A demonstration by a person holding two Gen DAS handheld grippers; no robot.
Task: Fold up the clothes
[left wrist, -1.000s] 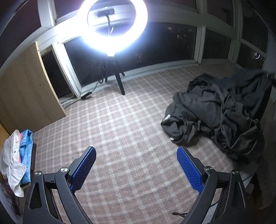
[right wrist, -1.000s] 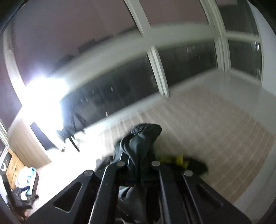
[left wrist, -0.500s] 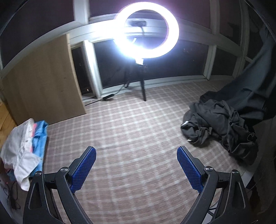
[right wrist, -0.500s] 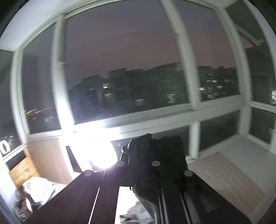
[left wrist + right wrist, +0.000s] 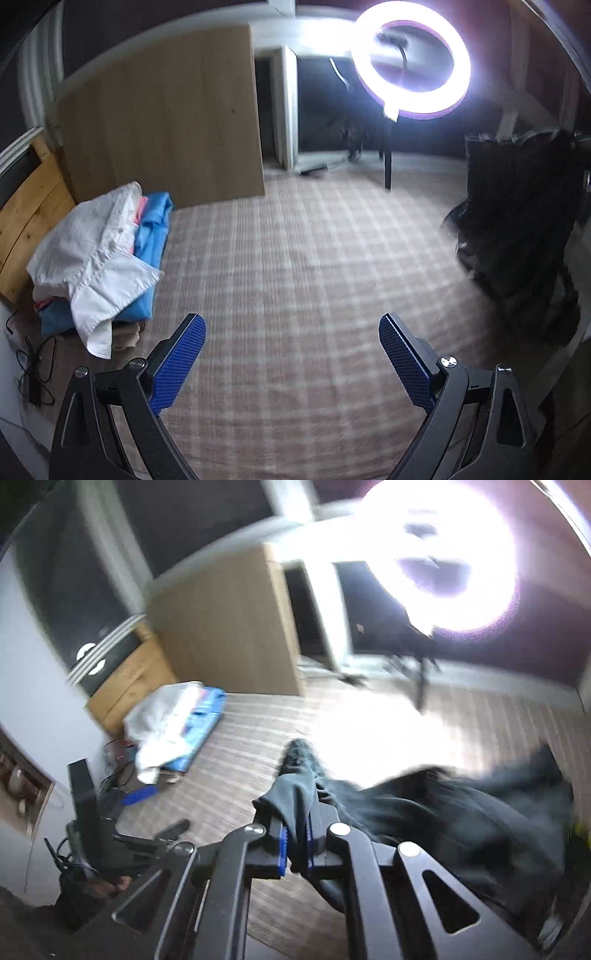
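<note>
Over the plaid rug [image 5: 295, 280], R gripper [image 5: 295, 843] jaws opening, dark crumpled garment [image 5: 424, 812] w/ bunched edge between pads; L gripper [image 5: 291, 354] wide open, empty.

Dark garment [image 5: 443, 819] motion-blurred, cut off at right.

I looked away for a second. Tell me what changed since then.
The right gripper swung the dark garment off its heap toward the folded pile; its jaws are opening, cloth still between them. The left gripper panned leftward, still open and empty.
</note>
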